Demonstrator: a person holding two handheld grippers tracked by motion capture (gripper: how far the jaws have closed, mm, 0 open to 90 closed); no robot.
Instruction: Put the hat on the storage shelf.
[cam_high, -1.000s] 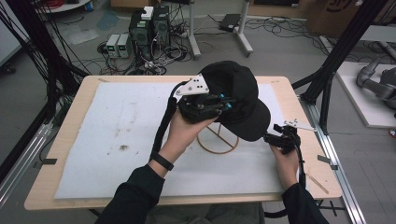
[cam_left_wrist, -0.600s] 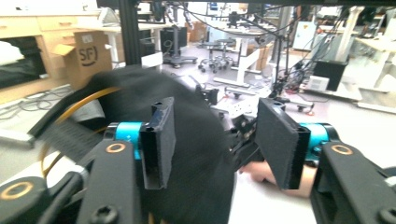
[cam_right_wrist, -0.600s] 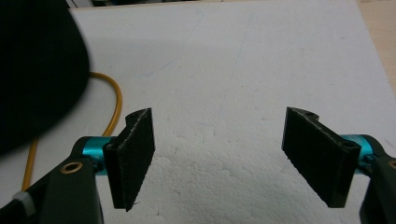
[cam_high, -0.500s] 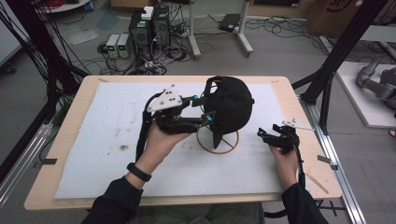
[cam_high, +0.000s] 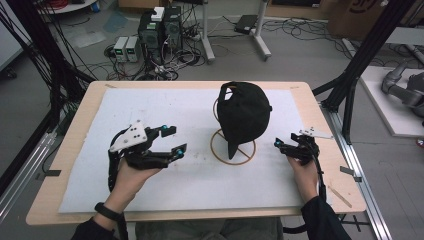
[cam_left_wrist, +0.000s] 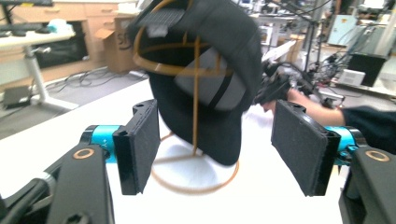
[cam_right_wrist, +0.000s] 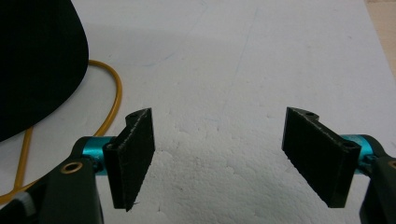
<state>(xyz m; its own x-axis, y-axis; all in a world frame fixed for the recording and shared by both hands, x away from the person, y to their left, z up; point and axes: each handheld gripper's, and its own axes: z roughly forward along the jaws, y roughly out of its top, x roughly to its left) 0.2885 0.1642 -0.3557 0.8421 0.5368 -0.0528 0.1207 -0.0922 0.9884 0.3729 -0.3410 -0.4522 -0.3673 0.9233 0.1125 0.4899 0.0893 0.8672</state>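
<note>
Black baseball cap (cam_high: 244, 115) sits on a gold wire hat stand (cam_high: 233, 148), right of centre on the white foam sheet (cam_high: 165, 187) covering the wooden desk (cam_high: 65, 127). Cap hangs with its brim pointing down toward the stand's round base ring; adjustment strap and rear opening face up and away from the person. In the left gripper view the wire frame shows through the cap's open underside.

Left hand-held gripper (cam_high: 171, 141): jaws wide, nothing between them, well left of the cap and clear of it, held above the foam. Grey three-cornered plate on top. Its camera looks straight at the cap and stand between the two black pads (cam_left_wrist: 140, 144).

Right hand-held gripper (cam_high: 281, 146): jaws wide, nothing gripped, near the right side of the stand base, not touching it. Its view looks down at bare foam, with the cap's edge and a curve of the gold base ring at the left. Foam is pitted and scuffed there.

Floor past the desk: computer towers (cam_high: 159, 27), tangled cables, black frame posts.
</note>
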